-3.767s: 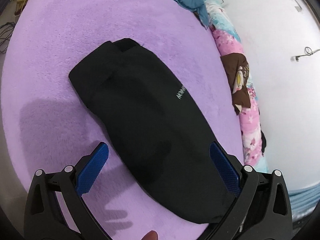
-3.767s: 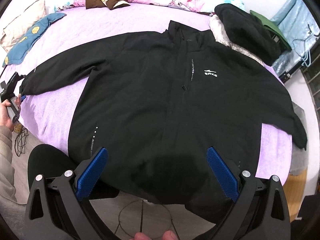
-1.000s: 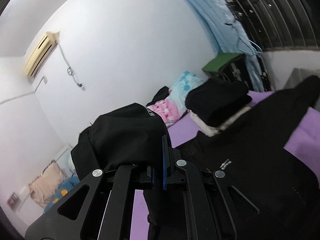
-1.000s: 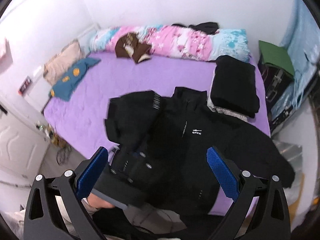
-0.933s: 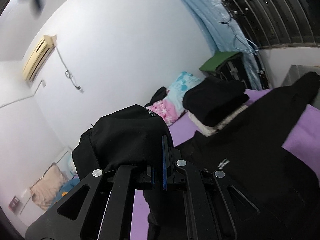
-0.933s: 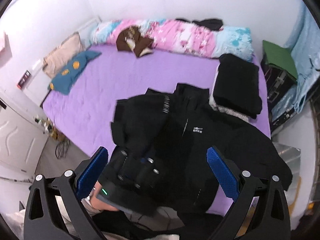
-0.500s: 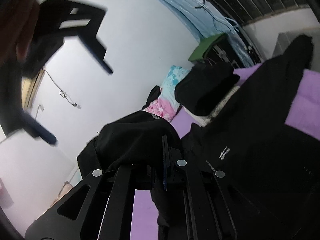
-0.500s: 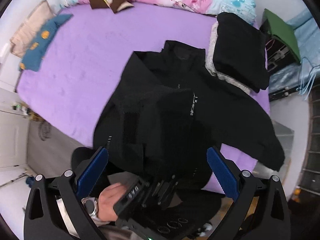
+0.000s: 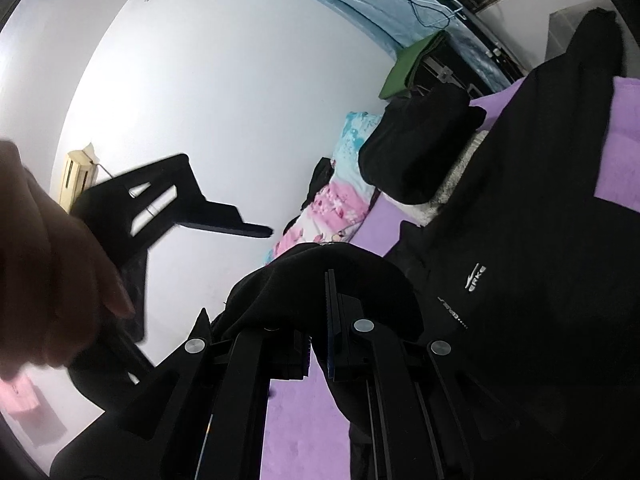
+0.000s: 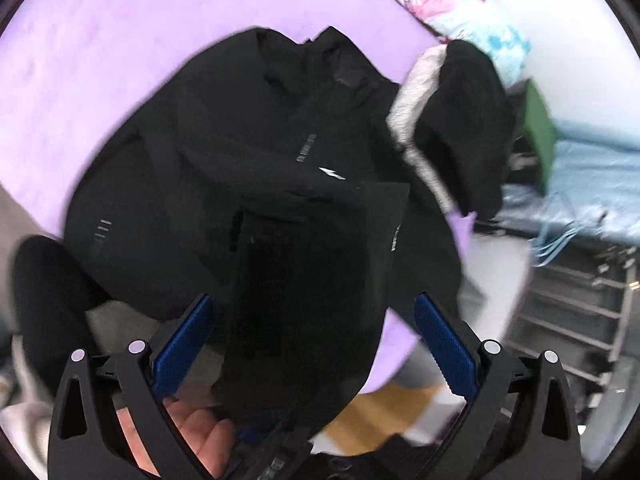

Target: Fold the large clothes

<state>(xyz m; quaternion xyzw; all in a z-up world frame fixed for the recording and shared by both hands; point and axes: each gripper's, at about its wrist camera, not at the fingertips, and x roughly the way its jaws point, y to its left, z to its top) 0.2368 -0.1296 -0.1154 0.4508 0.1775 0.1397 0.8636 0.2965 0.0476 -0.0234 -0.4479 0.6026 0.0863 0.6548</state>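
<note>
A black jacket (image 10: pixel 224 168) lies front-up on the purple bed (image 10: pixel 100 40), its white chest logo (image 9: pixel 475 277) showing. My left gripper (image 9: pixel 329 280) is shut on a bunched sleeve (image 9: pixel 304 280) of that jacket, held over the jacket's front. In the right wrist view the lifted sleeve (image 10: pixel 312 264) hangs as a dark fold over the hand (image 10: pixel 192 436) that holds the left gripper. My right gripper (image 10: pixel 314 320) hovers above it, tilted down, open, its blue pads (image 10: pixel 184 344) touching nothing. A blurred finger (image 9: pixel 216 224) of it shows at the left.
A stack of folded black clothes (image 10: pixel 460 120) on white fleece sits by the jacket's collar. Pink and blue bedding (image 9: pixel 340 208) lies along the wall. A green item (image 9: pixel 412 64), a blue curtain and a metal rack (image 10: pixel 580 300) stand past the bed's right edge.
The right gripper has dropped from high above the bed to close over the jacket and tilted downward. The left gripper, still holding the sleeve, has sunk and rolled.
</note>
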